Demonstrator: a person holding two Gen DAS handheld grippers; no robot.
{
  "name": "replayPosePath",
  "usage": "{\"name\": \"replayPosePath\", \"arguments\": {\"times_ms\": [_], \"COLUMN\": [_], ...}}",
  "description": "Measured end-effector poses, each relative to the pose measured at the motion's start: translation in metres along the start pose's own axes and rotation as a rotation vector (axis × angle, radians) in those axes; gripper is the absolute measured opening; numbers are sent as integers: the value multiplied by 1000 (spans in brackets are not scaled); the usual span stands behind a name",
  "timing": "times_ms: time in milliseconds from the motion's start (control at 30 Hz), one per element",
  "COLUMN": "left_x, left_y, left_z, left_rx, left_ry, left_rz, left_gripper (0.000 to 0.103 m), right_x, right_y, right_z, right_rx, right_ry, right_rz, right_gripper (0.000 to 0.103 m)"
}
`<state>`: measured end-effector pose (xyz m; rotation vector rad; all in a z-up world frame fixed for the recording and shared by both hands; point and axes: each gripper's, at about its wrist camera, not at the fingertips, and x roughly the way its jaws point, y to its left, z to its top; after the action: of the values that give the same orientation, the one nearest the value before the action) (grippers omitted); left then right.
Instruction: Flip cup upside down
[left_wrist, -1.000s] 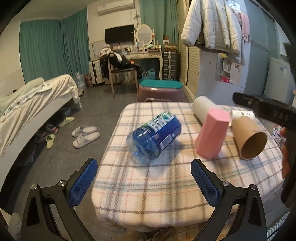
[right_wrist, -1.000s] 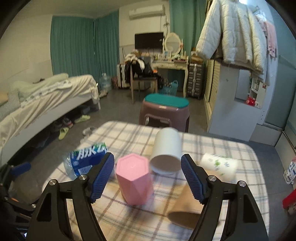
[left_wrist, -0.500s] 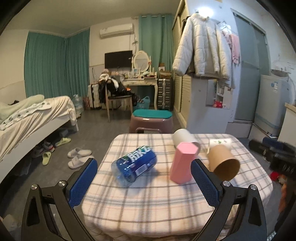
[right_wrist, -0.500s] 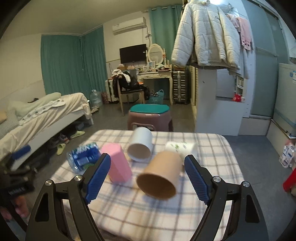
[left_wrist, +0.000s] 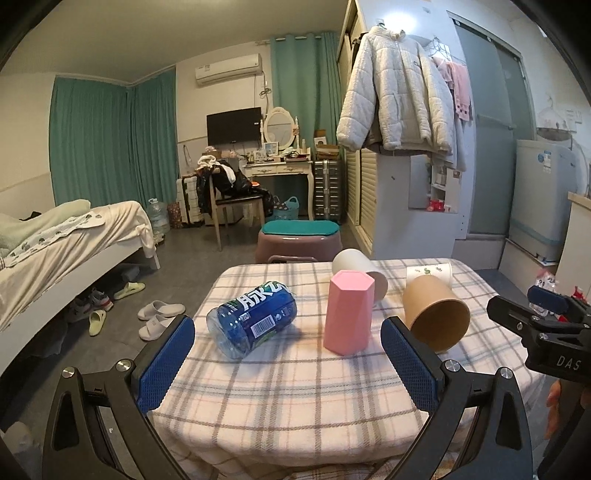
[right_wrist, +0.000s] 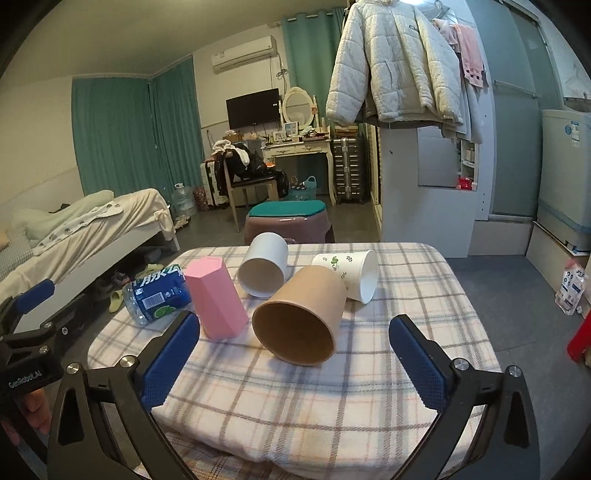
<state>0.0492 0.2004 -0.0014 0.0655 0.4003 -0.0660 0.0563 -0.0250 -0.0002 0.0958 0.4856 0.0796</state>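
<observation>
1. The pink cup is standing on the table, which is covered by a checked cloth, with its closed end facing up and its wider end on the cloth.
2. The blue bottle is lying on its side to the left of the pink cup, a little apart from it.
3. The brown paper cup is lying on its side to the right of the pink cup, and its open mouth is facing the cameras.
4. The white cup and the printed paper cup are lying on their sides behind the others.
5. The left gripper is hovering in front of the table with its fingers wide apart, holding nothing.
6. The right gripper is also hovering with its fingers apart, empty, in front of the brown paper cup.
</observation>
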Motion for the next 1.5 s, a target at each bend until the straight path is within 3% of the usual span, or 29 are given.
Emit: {"name": "replayPosePath", "arguments": {"times_ms": [1500], "left_x": [13], "left_y": [-3], "left_z": [2], "left_rx": [11], "left_ry": [51], "left_rz": [-18], "left_gripper": [103], "right_x": [22], "right_y": [3], "right_z": [-3], "right_rx": [-6], "right_ry": [65], "right_rz": [-19], "right_gripper": [103]}}
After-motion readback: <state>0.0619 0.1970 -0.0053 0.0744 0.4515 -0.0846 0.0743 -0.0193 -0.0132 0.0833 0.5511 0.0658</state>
